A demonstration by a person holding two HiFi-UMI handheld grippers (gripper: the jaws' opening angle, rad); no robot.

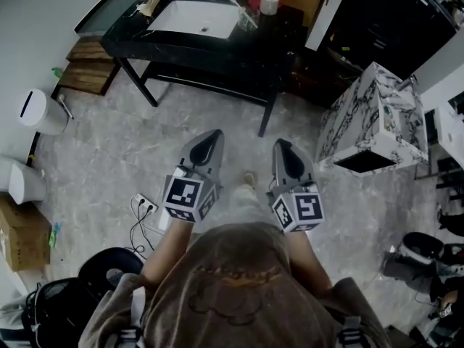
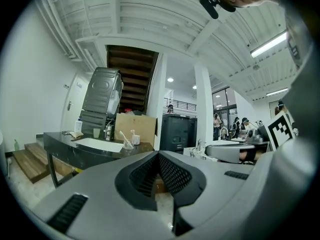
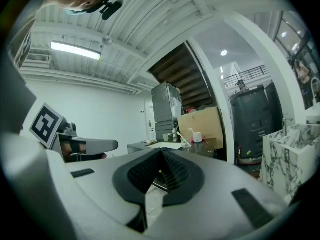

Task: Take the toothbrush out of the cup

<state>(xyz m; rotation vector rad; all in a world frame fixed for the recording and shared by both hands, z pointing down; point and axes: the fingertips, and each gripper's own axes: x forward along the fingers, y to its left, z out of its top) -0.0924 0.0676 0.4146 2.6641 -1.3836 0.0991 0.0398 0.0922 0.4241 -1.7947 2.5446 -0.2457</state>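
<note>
Washstand (image 1: pixel 127 42) ahead; toothbrush (image 1: pixel 238 6) in cup (image 1: pixel 251 22); left gripper (image 1: pixel 212 135), right gripper (image 1: pixel 281 145) closed

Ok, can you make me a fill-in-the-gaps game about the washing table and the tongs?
1. The toothbrush leans in a cup next to the white ____.
2. The table they are on is coloured ____.
3. The left tongs and the right tongs hold nothing, and both are ____, not open.

Missing words: sink; black; shut.
</note>
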